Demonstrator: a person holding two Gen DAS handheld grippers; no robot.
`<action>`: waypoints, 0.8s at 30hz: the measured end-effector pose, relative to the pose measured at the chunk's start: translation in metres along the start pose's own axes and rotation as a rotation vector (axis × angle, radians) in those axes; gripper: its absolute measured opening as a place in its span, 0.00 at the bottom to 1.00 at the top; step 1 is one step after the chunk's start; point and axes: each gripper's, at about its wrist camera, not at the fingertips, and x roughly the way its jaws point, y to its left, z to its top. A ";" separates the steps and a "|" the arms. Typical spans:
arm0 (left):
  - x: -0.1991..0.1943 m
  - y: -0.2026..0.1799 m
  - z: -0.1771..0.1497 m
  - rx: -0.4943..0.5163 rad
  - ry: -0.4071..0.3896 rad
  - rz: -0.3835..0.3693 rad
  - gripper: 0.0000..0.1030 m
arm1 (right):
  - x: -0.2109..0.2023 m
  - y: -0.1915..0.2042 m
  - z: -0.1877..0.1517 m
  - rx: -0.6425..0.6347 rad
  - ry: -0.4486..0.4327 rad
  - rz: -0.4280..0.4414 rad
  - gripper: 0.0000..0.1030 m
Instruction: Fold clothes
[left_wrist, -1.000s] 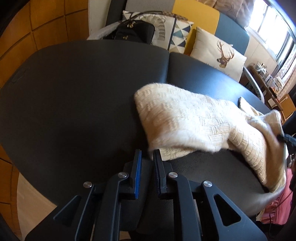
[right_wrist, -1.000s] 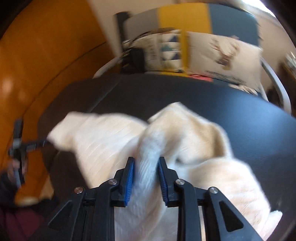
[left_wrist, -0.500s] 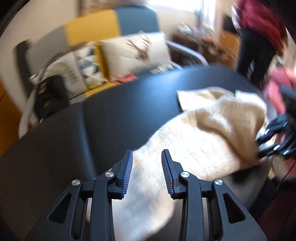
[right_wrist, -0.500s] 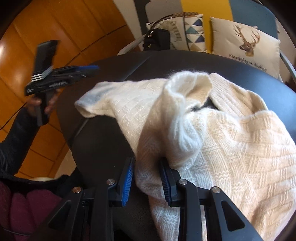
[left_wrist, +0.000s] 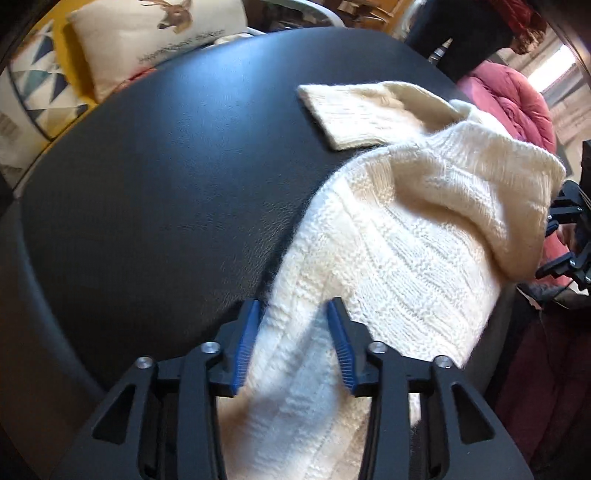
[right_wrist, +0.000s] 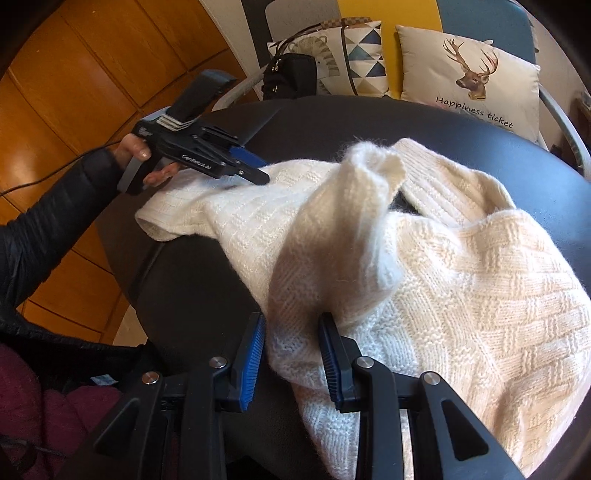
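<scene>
The left gripper (left_wrist: 291, 343) points steeply down at the near end of the sweater (left_wrist: 413, 236). Its jaws are opening; a band of knit lies between them, but the pads do not press it. The right gripper (right_wrist: 291, 354) is clamped on a bunched fold of the sweater (right_wrist: 424, 280), close to the near rim of the table (right_wrist: 221, 295).

The sweater lies crumpled on the table (left_wrist: 155, 177), on the side nearest the person. In the left view its long axis runs from the left gripper up and right, ending in a flat cuff (left_wrist: 354, 114) that rests on the tabletop. A raised hump of knit stands between the two grippers.

The left gripper sits directly over the sleeve end, so it is the nearer one for the next grasp there. In my judgement, the move calls for closing on that edge and drawing it across the body.

Beyond the far rim stand a deer cushion (right_wrist: 469, 74), a patterned cushion (right_wrist: 354, 55) and a black bag (right_wrist: 291, 79). None obstructs the fold. The bare tabletop to the left gives clearance.
</scene>
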 end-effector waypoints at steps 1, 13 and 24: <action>0.001 0.001 0.002 -0.002 -0.003 -0.014 0.48 | 0.000 0.000 0.001 0.003 0.002 0.002 0.29; -0.040 -0.057 -0.033 -0.137 -0.364 0.218 0.10 | -0.083 -0.051 0.010 0.111 -0.158 -0.198 0.35; -0.111 -0.124 -0.118 -0.258 -0.637 0.289 0.10 | 0.010 -0.125 0.136 -0.025 0.185 -0.361 0.57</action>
